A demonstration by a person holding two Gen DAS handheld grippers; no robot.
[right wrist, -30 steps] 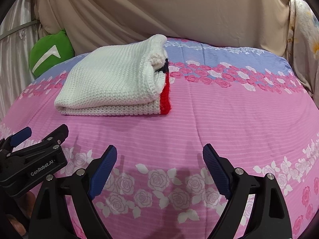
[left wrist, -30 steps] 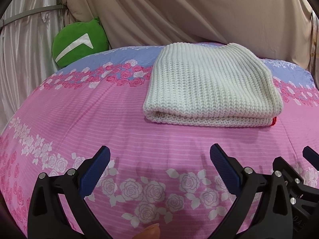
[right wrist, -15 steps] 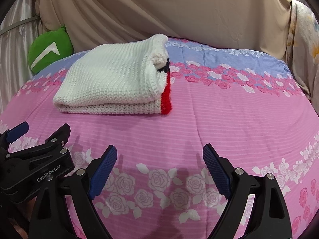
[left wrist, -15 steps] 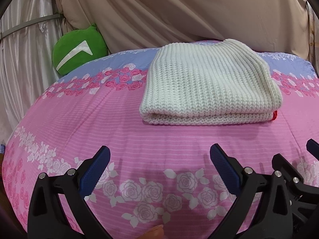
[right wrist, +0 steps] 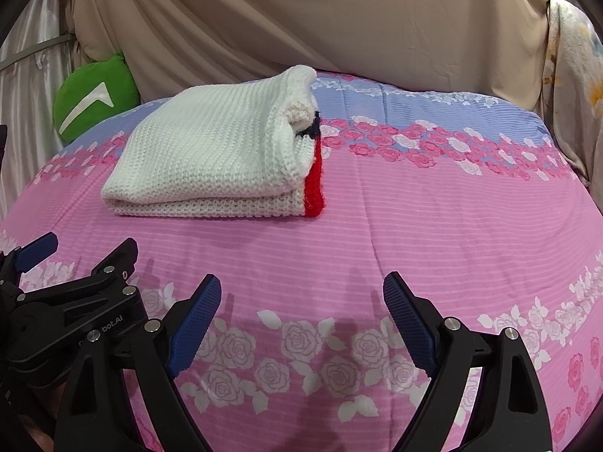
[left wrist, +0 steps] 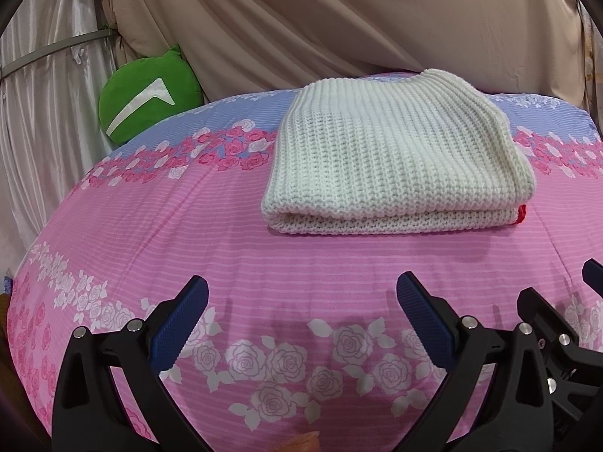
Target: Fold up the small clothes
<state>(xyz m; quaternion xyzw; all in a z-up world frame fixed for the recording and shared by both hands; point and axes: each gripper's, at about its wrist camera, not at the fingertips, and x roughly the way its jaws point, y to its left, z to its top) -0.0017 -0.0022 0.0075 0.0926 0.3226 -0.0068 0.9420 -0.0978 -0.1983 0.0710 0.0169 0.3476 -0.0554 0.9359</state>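
Note:
A white knitted garment (left wrist: 392, 162) lies folded in a thick rectangle on the pink floral bedsheet (left wrist: 188, 233). In the right wrist view the same white knitted garment (right wrist: 211, 154) shows a red and dark edge at its right end. My left gripper (left wrist: 301, 316) hovers open over the sheet, well short of the garment's near fold, with nothing between its blue pads. My right gripper (right wrist: 301, 316) is open too, empty, to the right of the left one and nearer the garment's red end. The left gripper's side (right wrist: 75, 301) shows at the lower left of the right wrist view.
A green round cushion (left wrist: 147, 101) leans against the beige curtain (left wrist: 339, 19) at the back left. A pale floral cloth (right wrist: 573, 86) hangs at the far right. The sheet (right wrist: 452, 207) to the right of the garment is bare.
The left wrist view has tilted slightly, so the garment sits a little lower and leveller in it. Both grippers stay open and in place; the garment has not moved.

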